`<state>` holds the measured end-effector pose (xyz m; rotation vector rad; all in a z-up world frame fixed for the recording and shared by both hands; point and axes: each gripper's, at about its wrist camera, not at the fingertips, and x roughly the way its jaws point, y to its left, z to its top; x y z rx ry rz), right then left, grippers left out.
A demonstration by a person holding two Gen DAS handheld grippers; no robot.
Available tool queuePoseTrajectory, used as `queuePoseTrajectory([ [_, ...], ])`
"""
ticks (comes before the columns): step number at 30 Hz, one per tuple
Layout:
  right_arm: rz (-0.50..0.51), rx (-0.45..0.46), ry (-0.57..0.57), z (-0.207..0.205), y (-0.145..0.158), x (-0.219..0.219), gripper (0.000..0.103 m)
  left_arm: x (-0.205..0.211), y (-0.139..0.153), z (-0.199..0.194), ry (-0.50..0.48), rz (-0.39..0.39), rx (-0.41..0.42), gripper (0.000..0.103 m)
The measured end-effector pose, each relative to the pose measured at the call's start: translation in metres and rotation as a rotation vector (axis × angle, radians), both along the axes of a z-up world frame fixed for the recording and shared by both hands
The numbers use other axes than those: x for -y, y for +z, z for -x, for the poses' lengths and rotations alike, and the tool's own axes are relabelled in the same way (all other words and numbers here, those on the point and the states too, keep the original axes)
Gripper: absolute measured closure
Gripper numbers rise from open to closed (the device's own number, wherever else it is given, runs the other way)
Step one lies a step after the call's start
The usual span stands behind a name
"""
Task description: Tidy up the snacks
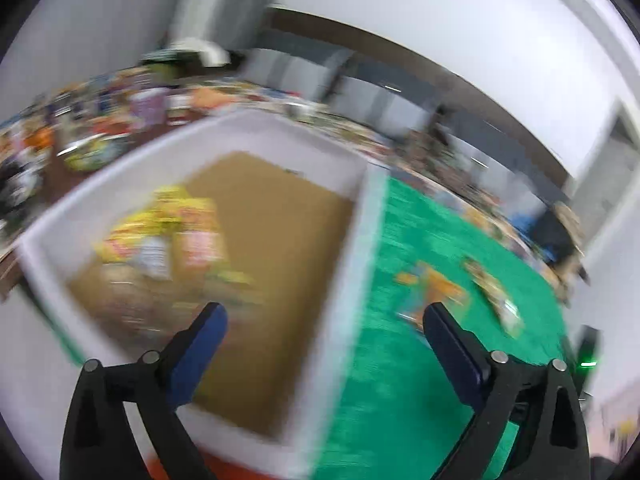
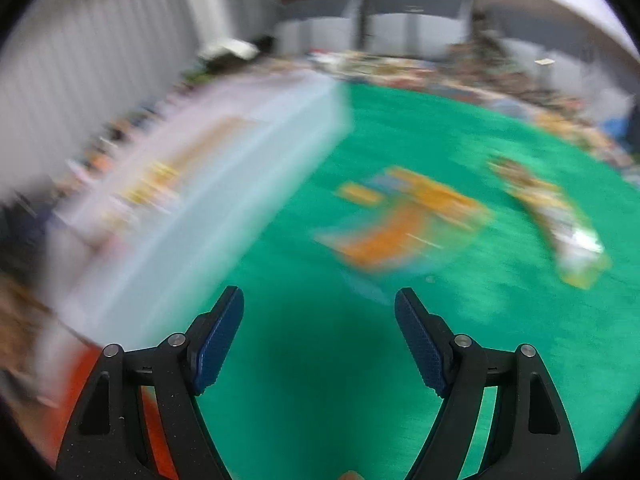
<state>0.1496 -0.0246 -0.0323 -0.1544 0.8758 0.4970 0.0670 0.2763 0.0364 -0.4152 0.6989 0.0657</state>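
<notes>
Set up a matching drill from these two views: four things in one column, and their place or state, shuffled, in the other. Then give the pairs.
1. white bin
2. orange and blue packet
3. left gripper
4. yellow packets

A. lying on the green cloth
B. jaws open, nothing between them
C. inside the bin
D. standing beside the green cloth, brown floor inside

Pairs: 1-D, 2-A, 3-B, 4-C

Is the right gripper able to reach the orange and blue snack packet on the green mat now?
Probably yes. The right gripper is open and empty, and only bare green mat lies between it and the orange and blue snack packet.
</notes>
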Motion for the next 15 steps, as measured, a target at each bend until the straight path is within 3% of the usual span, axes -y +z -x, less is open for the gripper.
queuePoseTrajectory([
  [3,0.137,0.021,-0.118,0.002,-0.026,0.077,0.022,0.068,-0.006,-0.024,-0.155,-0.032,-0.013,0.001],
  [6,0.190,0.046,-0.227,0.002,-0.035,0.139,0.022,0.129,-0.037,-0.053,-0.256,-0.097,-0.085,0.001],
  [10,0.200,0.040,-0.375,-0.006,-0.040,0.201,0.022,0.188,-0.094,-0.089,-0.290,-0.200,-0.211,0.002],
  [15,0.147,-0.002,-0.484,-0.019,-0.057,0.250,0.021,0.216,-0.130,-0.113,-0.289,-0.288,-0.253,0.002],
])
